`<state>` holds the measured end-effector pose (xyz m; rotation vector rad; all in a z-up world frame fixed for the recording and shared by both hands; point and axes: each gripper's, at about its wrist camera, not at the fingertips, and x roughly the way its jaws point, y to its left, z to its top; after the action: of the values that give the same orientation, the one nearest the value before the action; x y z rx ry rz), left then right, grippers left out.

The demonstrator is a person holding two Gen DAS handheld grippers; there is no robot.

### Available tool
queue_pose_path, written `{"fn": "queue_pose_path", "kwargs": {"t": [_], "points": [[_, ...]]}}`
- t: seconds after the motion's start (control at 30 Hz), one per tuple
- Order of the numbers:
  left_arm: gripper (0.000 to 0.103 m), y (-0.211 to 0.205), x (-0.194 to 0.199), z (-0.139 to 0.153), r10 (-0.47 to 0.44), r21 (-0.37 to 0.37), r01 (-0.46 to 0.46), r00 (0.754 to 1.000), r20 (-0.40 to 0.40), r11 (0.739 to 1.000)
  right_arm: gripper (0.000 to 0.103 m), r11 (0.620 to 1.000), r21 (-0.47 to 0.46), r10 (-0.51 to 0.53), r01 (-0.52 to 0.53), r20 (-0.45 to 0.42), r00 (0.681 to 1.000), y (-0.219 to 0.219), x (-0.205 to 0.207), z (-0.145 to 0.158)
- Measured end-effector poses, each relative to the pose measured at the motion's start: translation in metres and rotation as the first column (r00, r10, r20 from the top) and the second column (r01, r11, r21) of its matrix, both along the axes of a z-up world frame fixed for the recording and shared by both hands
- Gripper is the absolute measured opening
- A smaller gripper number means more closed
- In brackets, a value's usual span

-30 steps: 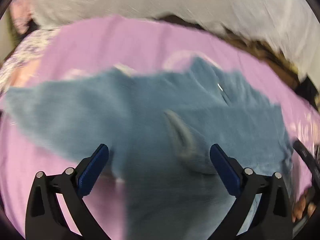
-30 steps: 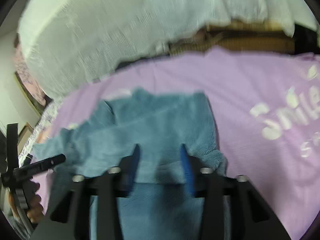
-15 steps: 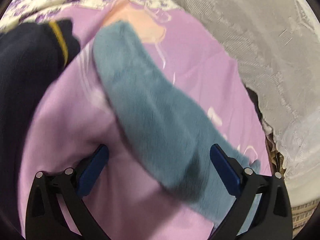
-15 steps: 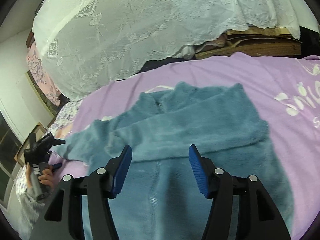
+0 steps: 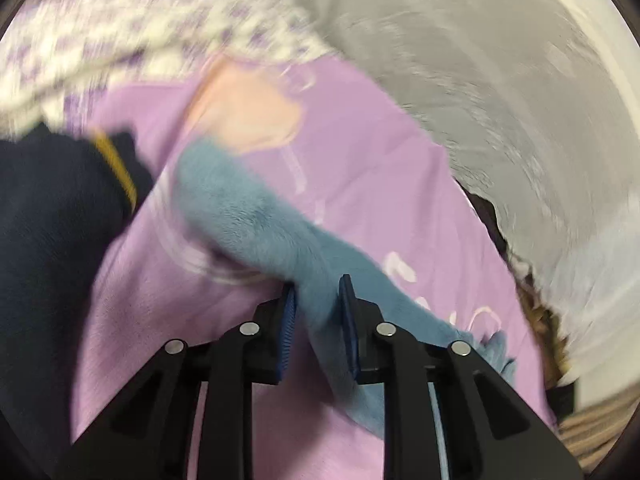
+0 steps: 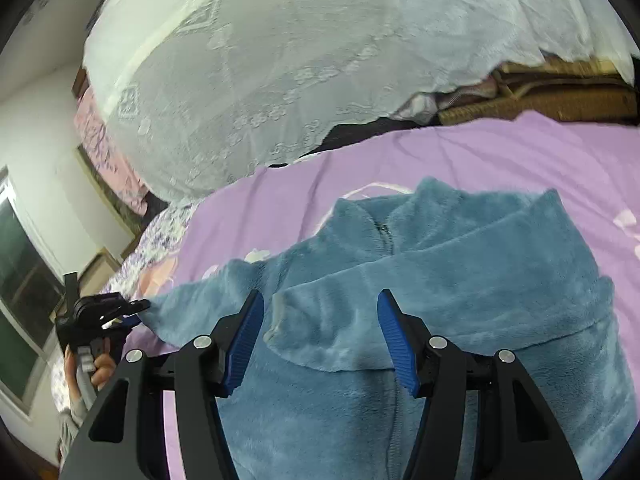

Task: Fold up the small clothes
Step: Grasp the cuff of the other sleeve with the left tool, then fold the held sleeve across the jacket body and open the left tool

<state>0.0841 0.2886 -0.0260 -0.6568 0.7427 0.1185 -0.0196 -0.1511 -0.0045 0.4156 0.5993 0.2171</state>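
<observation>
Left wrist view was blurry; the left gripper [image 5: 316,300] was closing its blue pads [image 5: 347,312] on the sleeve [image 5: 256,216] of the blue fleece jacket [image 5: 360,304], with the soft cloth squeezed between them; the sleeve ran away to the far left over the purple sheet [image 5: 360,168]; a dark piece of clothing with a yellow stripe [image 5: 52,208] lay on the left; a white lace cover [image 5: 500,80] sat far on the right.

In the right wrist view the right gripper [image 6: 320,320] stood about half open over the jacket [image 6: 460,280] and held nothing; one sleeve was folded across the jacket's front, its cuff [image 6: 288,320] between the fingers but not pinched; the jacket lay flat on the purple sheet [image 6: 520,160], zip [image 6: 383,232] at the far end; the other sleeve reached out to the left, where a hand [image 6: 94,364] held the other gripper at its end.
</observation>
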Motion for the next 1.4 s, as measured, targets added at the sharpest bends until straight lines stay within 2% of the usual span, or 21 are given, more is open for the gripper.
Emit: {"fn": "queue_pose_path", "kwargs": {"t": [0.1,0.17,0.27,0.33,0.37,0.4,0.47,0.53,0.57,0.6,0.63,0.7,0.77,0.8,0.83,0.87,0.9,0.97,1.1,1.23,1.4], "points": [[0.017,-0.038,-0.007,0.027,-0.064,0.130,0.058,0.997,0.046,0.990,0.059,0.999,0.044,-0.011,0.011,-0.008,1.000,-0.013,0.002,0.000],[0.017,-0.064,-0.009,0.040,-0.116,0.191,0.103,0.991,0.060,0.976,0.059,0.998,0.059,-0.017,0.018,-0.012,1.000,-0.020,0.003,0.000],[0.017,-0.106,-0.011,0.055,-0.180,0.317,0.152,0.982,0.058,0.936,0.060,0.997,0.075,-0.020,0.022,-0.022,1.000,-0.024,0.004,-0.002],[0.018,-0.116,-0.012,0.056,-0.185,0.344,0.162,0.982,0.034,0.925,0.059,0.997,0.074,-0.022,0.024,-0.028,0.999,-0.027,0.006,-0.002],[0.032,-0.115,-0.011,0.053,-0.179,0.330,0.164,0.984,0.015,0.930,0.059,0.997,0.075,-0.023,0.025,-0.028,0.999,-0.028,0.006,-0.002],[0.060,-0.108,-0.011,0.047,-0.157,0.300,0.153,0.987,-0.009,0.942,0.060,0.996,0.081,-0.023,0.025,-0.028,0.999,-0.030,0.006,-0.002],[0.079,-0.084,-0.016,0.035,-0.069,0.249,0.074,0.997,-0.031,0.966,0.060,0.994,0.104,-0.022,0.025,-0.026,0.999,-0.034,0.006,0.000],[0.079,-0.050,-0.022,0.016,0.001,0.141,0.007,0.998,-0.058,0.990,0.061,0.993,0.116,-0.030,0.032,-0.025,0.999,-0.037,0.006,0.001],[0.079,-0.034,-0.023,0.006,0.018,0.062,-0.013,0.997,-0.079,0.998,0.062,0.992,0.122,-0.032,0.035,-0.025,0.999,-0.038,0.006,0.001],[0.079,-0.016,-0.024,-0.008,0.035,-0.032,-0.038,0.994,-0.100,0.999,0.062,0.991,0.127,-0.034,0.037,-0.027,0.999,-0.039,0.006,0.000],[0.079,-0.006,-0.023,-0.017,0.044,-0.084,-0.054,0.992,-0.119,0.995,0.062,0.991,0.129,-0.036,0.039,-0.028,0.999,-0.039,0.006,0.000],[0.077,0.007,-0.013,-0.036,0.063,-0.128,-0.084,0.985,-0.160,0.988,0.062,0.991,0.130,-0.038,0.042,-0.034,0.999,-0.039,0.007,-0.001],[0.070,0.010,0.001,-0.047,0.077,-0.095,-0.096,0.979,-0.189,0.991,0.062,0.991,0.129,-0.034,0.039,-0.041,0.999,-0.038,0.009,-0.004],[0.062,0.008,0.006,-0.044,0.082,-0.063,-0.094,0.980,-0.184,0.994,0.062,0.991,0.128,-0.032,0.038,-0.043,0.999,-0.038,0.009,-0.005],[0.053,0.006,0.010,-0.040,0.076,-0.038,-0.084,0.982,-0.175,0.996,0.062,0.992,0.124,-0.032,0.038,-0.045,0.998,-0.038,0.010,-0.006],[0.029,0.004,0.017,-0.036,0.049,-0.026,-0.054,0.985,-0.166,0.998,0.062,0.992,0.121,-0.032,0.038,-0.048,0.998,-0.038,0.011,-0.007],[0.011,0.002,0.022,-0.035,0.027,-0.025,-0.031,0.986,-0.166,0.999,0.062,0.992,0.120,-0.034,0.039,-0.049,0.998,-0.038,0.012,-0.008],[0.009,-0.002,0.026,-0.030,0.024,-0.001,-0.025,0.987,-0.159,1.000,0.062,0.992,0.121,-0.036,0.043,-0.056,0.998,-0.039,0.013,-0.010],[0.008,-0.036,0.018,0.003,-0.009,0.163,0.025,0.995,-0.096,0.986,0.062,0.991,0.125,-0.041,0.048,-0.063,0.997,-0.042,0.015,-0.013],[0.008,-0.085,0.011,0.036,-0.097,0.298,0.105,0.994,-0.041,0.949,0.062,0.989,0.139,-0.033,0.042,-0.071,0.997,-0.043,0.016,-0.014],[0.008,-0.144,0.015,0.056,-0.183,0.394,0.181,0.982,-0.033,0.901,0.062,0.986,0.162,-0.036,0.047,-0.066,0.997,-0.049,0.015,-0.011]]}}
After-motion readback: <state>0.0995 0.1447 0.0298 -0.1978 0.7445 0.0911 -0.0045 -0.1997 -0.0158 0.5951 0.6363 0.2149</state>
